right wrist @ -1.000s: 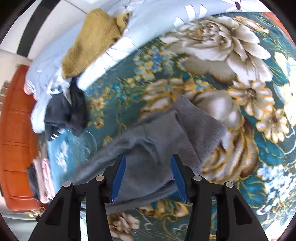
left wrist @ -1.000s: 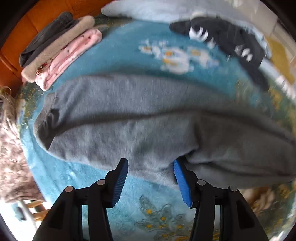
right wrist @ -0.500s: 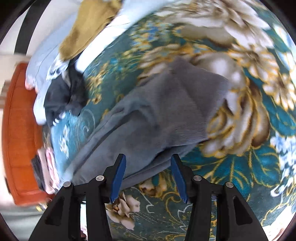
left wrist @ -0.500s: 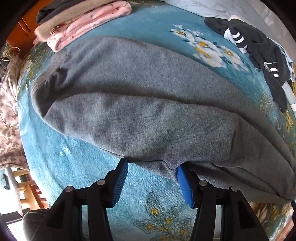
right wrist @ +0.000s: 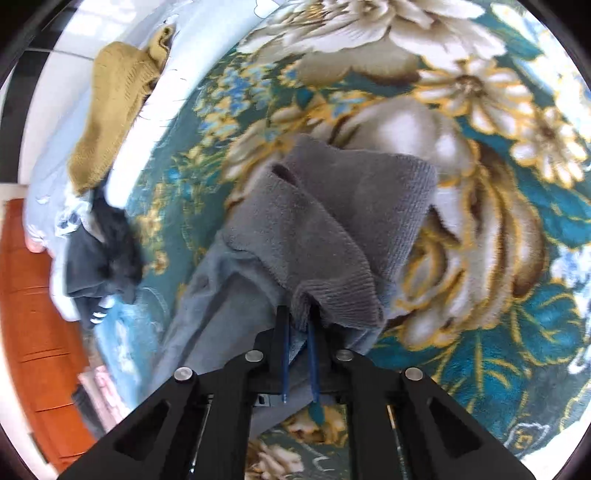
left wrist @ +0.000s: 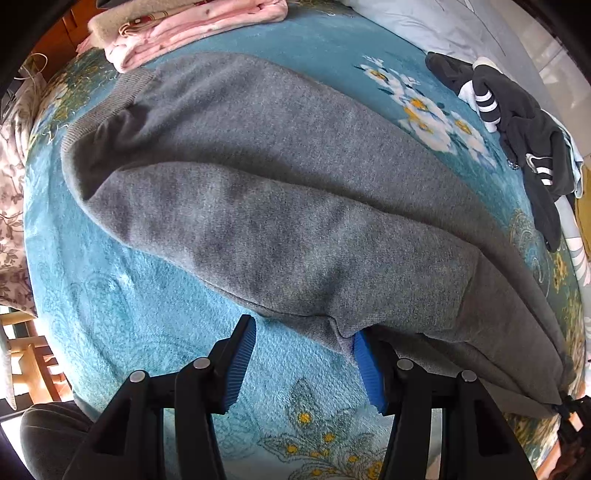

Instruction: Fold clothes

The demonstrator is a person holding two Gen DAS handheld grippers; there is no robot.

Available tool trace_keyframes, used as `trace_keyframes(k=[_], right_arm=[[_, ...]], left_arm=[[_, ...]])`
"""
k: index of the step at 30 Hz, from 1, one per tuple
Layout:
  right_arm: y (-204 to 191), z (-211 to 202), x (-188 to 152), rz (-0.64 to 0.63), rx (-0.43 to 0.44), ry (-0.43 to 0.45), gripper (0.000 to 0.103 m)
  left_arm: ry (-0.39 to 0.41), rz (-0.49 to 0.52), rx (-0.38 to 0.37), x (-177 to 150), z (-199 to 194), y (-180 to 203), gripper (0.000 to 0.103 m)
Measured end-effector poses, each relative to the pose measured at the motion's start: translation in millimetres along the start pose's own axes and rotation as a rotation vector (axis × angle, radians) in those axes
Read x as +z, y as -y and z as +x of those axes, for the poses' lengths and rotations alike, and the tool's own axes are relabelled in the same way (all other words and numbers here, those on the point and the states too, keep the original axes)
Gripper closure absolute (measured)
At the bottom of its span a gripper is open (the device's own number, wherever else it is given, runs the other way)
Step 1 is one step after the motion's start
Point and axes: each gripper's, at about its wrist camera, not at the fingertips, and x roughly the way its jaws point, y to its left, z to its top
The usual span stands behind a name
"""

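Note:
Grey knit trousers [left wrist: 280, 206] lie lengthwise across the floral bed blanket [left wrist: 122, 317], one leg folded over the other. My left gripper [left wrist: 301, 345] is open at their near edge; the right blue pad [left wrist: 365, 369] touches the cloth, the left pad is on bare blanket. In the right wrist view my right gripper [right wrist: 297, 325] is shut on the ribbed hem of the grey trousers [right wrist: 332, 229] and lifts that end a little off the blanket.
A stack of folded pink and beige clothes [left wrist: 192, 26] lies at the far left. A black garment with white stripes [left wrist: 524, 136] and a mustard sweater [right wrist: 118, 110] lie by the pale bedding. An orange wooden headboard [right wrist: 33, 332] stands behind the bed.
My right gripper has closed on the trouser hem; it was open before. My left gripper has moved closer along the near edge, still open.

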Motion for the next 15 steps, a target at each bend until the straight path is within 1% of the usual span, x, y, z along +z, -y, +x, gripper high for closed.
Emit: trace_keyframes(k=[1, 3, 6, 7, 9, 10, 13, 15], right_arm=[[-11.4, -4.8, -2.1, -0.061, -0.019, 0.017, 0.094], [-42.5, -21.9, -5.5, -0.233, -0.037, 0.065, 0.095], [-77.7, -62.5, -8.3, -0.438, -0.010, 0.167, 0.095], [-82.1, -71.3, -7.2, -0.473, -0.007, 0.191, 0.095], [-74.0, -76.5, 0.4, -0.469, -0.022, 0.211, 0.095], [-66.4, -73.3, 5.1, -0.454, -0.040, 0.203, 0.095], [-25.3, -31.2, 14.7, -0.343, -0.143, 0.101, 0.095], [-5.0, -12.5, 12.6, -0.279, -0.165, 0.065, 0.095]], left_arm=[[-0.002, -0.002, -0.001, -0.3, 0.1, -1.4, 0.046], [-0.005, -0.008, -0.004, -0.7, 0.4, -4.5, 0.046], [-0.010, -0.026, -0.016, -1.2, 0.7, -11.4, 0.046], [-0.011, -0.035, -0.020, -1.3, 0.9, -13.7, 0.046], [-0.022, -0.052, -0.025, -2.1, 2.8, -18.8, 0.046], [-0.029, -0.061, -0.030, -2.7, 3.8, -21.6, 0.046], [-0.040, -0.090, -0.052, -4.6, 4.7, -30.9, 0.046], [-0.041, -0.104, -0.063, -5.5, 4.5, -35.7, 0.046]])
